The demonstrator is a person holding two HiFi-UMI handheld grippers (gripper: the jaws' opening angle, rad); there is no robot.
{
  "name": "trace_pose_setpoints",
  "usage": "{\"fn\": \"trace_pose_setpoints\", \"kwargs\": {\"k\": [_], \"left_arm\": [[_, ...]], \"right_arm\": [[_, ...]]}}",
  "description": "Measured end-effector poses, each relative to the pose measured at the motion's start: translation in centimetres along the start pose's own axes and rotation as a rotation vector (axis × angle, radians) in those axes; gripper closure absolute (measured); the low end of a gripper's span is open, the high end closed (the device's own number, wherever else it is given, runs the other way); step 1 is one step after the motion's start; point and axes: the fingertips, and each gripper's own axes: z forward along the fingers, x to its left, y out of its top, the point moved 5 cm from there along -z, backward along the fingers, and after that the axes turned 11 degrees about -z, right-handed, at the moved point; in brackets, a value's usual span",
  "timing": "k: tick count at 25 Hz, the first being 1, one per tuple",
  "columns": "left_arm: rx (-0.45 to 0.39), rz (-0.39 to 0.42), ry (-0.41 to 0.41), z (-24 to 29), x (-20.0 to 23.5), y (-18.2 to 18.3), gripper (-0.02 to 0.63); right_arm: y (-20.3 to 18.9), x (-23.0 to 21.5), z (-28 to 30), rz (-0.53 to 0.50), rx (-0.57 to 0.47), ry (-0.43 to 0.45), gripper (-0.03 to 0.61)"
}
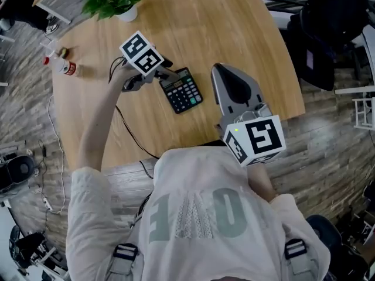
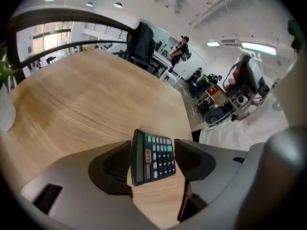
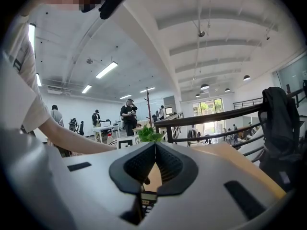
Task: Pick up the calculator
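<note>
2 risks: left tongs [image 2: 153, 159] gape around the calculator [image 2: 153, 157], which lies flat on the table [image 1: 234, 28], ungripped. Closing off-centre may skid it or pinch 1 corner. Right tongs [image 3: 155, 145] stay out, clenched empty.

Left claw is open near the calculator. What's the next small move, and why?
Probably ease the left claw down a touch further around the calculator before closing. Its jaws stand wide apart with the calculator framed between them, lying flat on the wooden table, and neither pad appears to touch it yet.
</note>
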Motion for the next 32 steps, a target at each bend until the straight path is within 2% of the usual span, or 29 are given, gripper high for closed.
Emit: {"fn": "trace_pose_setpoints", "kwargs": {"k": [2,5,10,13,17,21,24,32], "left_arm": [[0.101,0.034,0.01,1.6,1.0,-0.1,0.328],[0.182,0.055,-0.018,3.7,2.0,-0.3,0.328],[0.25,0.007,-0.161,5.5,3.2,0.3,0.328],[0.293,-0.035,-0.252,6.4,3.0,-0.6,0.33],[0.356,-0.044,-0.295,7.4,3.2,-1.8,0.374],[0.376,-0.049,-0.322,7.9,3.5,-2.1,0.41],[0.388,-0.07,-0.345,8.4,3.7,-2.2,0.475],[0.389,-0.102,-0.369,8.6,3.7,-2.2,0.485]], "right_arm": [[-0.4,-0.6,0.7,0.002,0.014,-0.005,0.56],[-1.3,-1.1,1.6,0.021,0.057,-0.008,0.56],[-2.5,-2.3,4.2,0.04,0.089,-0.009,0.56],[-3.3,-2.4,5.2,0.062,0.113,0.003,0.56],[-4.4,-2.7,6.3,0.081,0.145,0.018,0.56],[-5.1,-2.9,7.1,0.091,0.163,0.025,0.56],[-5.6,-3.1,7.3,0.098,0.177,0.023,0.56],[-6.1,-2.8,8.0,0.096,0.187,0.04,0.56]]}}
